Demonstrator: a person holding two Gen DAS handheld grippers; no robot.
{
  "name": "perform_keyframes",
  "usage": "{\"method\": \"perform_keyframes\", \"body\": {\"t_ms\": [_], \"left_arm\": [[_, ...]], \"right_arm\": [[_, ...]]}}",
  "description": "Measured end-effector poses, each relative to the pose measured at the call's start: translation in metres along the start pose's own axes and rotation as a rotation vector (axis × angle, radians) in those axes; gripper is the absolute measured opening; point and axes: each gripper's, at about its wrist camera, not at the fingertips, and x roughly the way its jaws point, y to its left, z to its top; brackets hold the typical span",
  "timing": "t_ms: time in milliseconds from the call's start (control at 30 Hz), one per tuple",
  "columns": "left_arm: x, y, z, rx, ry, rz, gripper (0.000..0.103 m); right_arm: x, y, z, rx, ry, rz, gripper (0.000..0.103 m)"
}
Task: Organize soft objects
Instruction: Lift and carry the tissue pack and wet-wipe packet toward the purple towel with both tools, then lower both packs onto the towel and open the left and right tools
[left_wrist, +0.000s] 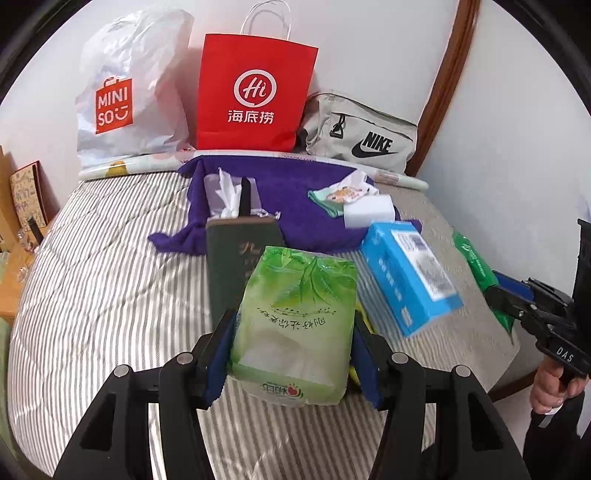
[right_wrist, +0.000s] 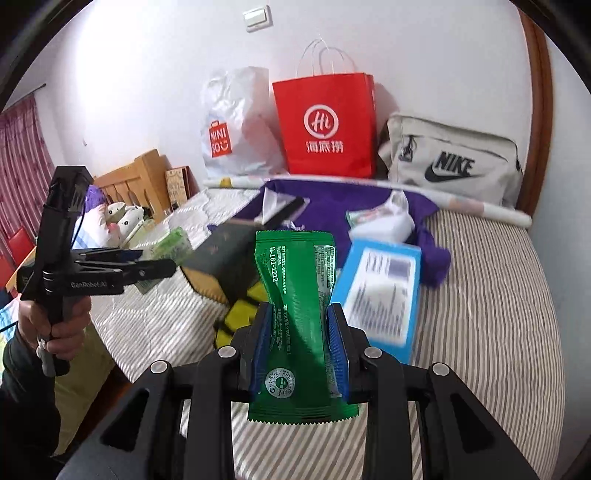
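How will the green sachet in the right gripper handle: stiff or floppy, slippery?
Likely floppy: the green sachet pinches to a waist between the right gripper's pads. Its glossy film looks slippery, so it may slide. Probably light, since it stands up from the grip without drooping.

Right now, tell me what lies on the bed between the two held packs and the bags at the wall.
The purple cloth with an open tissue pack and a white block on it, a dark book and a blue box lie before the red paper bag, white plastic bag and grey pouch.
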Motion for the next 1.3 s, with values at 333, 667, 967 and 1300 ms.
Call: {"method": "perform_keyframes", "body": {"t_ms": [333,667,967,1300], "left_arm": [[0.026,0.005,0.050,0.000,0.000,-0.027,0.056],[0.063,0.024,0.089,-0.012,0.023,-0.018,0.056],[0.107,0.040,0.123,-0.067,0.060,-0.046,0.056],[0.154,0.044,0.148,-0.068,0.145,-0.055,0.056]], "right_arm": [[0.038,-0.015,0.055,0.006,-0.015,-0.001,0.031],[0.092,-0.042,0.109,0.022,0.019,-0.008,0.031],[0.143,-0.062,0.145,0.001,0.050,-0.025,0.031],[0.202,-0.086,0.160,0.063,0.160,0.000,0.031]]}}
